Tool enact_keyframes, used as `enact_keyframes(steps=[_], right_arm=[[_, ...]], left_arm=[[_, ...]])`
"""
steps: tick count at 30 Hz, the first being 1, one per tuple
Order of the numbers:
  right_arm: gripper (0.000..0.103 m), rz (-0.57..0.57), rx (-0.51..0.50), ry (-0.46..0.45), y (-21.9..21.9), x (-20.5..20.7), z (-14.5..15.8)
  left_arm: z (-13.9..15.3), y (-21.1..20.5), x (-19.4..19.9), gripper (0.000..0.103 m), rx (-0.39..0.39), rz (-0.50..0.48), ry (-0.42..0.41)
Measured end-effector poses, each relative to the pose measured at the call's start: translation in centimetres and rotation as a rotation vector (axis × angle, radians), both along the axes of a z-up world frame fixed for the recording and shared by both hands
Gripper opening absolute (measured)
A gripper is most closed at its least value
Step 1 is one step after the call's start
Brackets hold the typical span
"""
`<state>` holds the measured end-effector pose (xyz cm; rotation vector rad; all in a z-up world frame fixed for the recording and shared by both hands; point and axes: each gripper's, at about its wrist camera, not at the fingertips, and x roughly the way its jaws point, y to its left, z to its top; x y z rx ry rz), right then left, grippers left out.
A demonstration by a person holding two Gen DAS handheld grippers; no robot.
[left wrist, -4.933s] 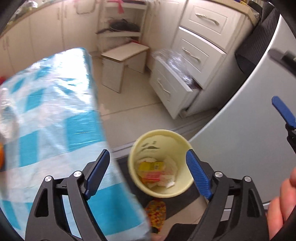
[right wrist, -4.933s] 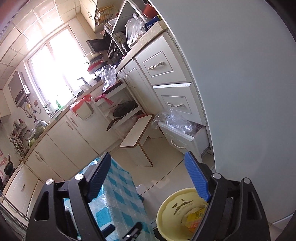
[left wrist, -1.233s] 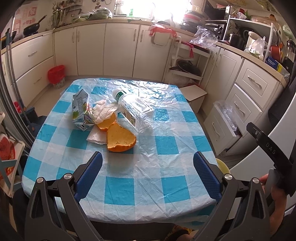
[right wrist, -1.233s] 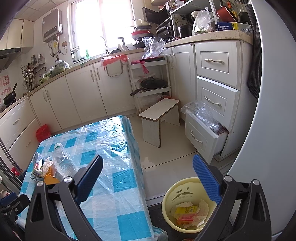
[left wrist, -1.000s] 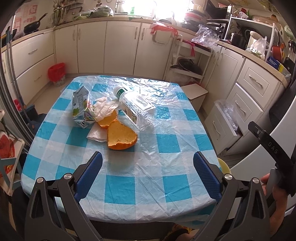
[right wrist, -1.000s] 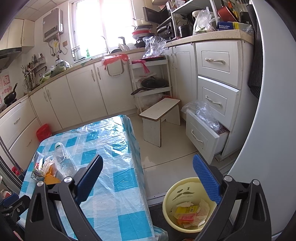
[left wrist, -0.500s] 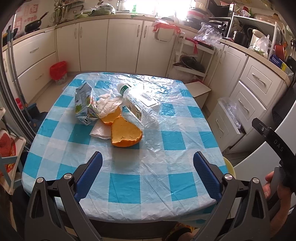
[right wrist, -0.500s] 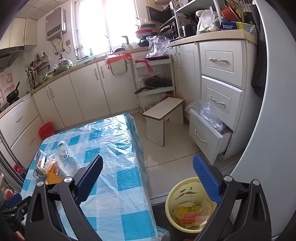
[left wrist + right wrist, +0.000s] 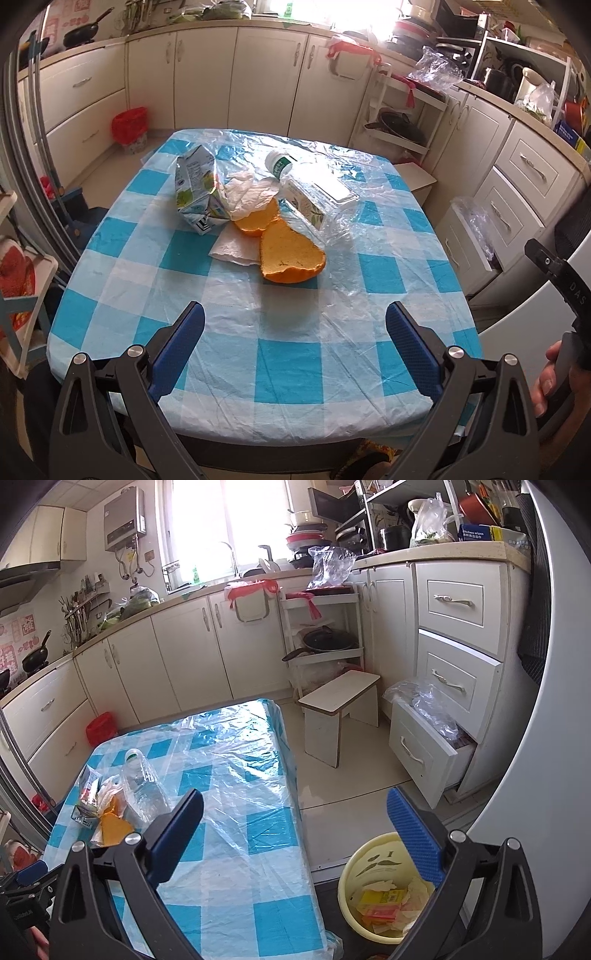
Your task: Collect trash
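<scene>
Trash lies on the blue-checked table [image 9: 280, 354]: a crushed green-and-white carton [image 9: 197, 194], crumpled white tissue [image 9: 249, 192], two orange peel halves [image 9: 290, 254], and a clear plastic bottle [image 9: 314, 194] lying on its side. My left gripper [image 9: 293, 321] is open and empty, over the near table edge, short of the peels. My right gripper [image 9: 295, 808] is open and empty, held to the right of the table above the floor. The yellow trash bin [image 9: 373, 862] stands on the floor below it, with paper and wrappers inside. The trash pile also shows in the right wrist view [image 9: 114, 805].
A small white stool [image 9: 340, 701] stands on the floor beyond the table. An open drawer with plastic bags [image 9: 428, 738] juts out at the right. A white fridge side [image 9: 554, 738] is close on the right. A red bin [image 9: 129, 125] sits by the far cabinets.
My left gripper has swung from over the yellow bin to face the table and moved slightly closer to the trash. My right gripper has levelled out and stayed nearly still lately. Both stay open.
</scene>
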<state>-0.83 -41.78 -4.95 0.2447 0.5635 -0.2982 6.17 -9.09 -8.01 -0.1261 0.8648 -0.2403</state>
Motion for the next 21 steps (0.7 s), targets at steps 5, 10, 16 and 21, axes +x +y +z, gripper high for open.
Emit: enact_keyframes(steps=[5, 10, 16, 21], right_arm=[[0.095, 0.014, 0.003, 0.004, 0.2, 0.2, -0.1], [0.095, 0.033, 0.009, 0.010, 0.5, 0.6, -0.3], [0.095, 0.060, 0.021, 0.013, 1.0, 1.0, -0.5], [0.095, 0.130, 0.053, 0.032, 2.2, 2.1, -1.1]], left_arm=[[-1.1, 2.3, 1.1, 0.094, -0.089, 0.062, 0.036], [-2.1, 3.3, 2.5, 0.094, -0.105, 0.079, 0.054], [-3.7, 4.0, 4.3, 0.094, -0.168, 0.105, 0.103], [-3.8, 5.1, 5.5, 0.094, -0.088, 0.114, 0.071]])
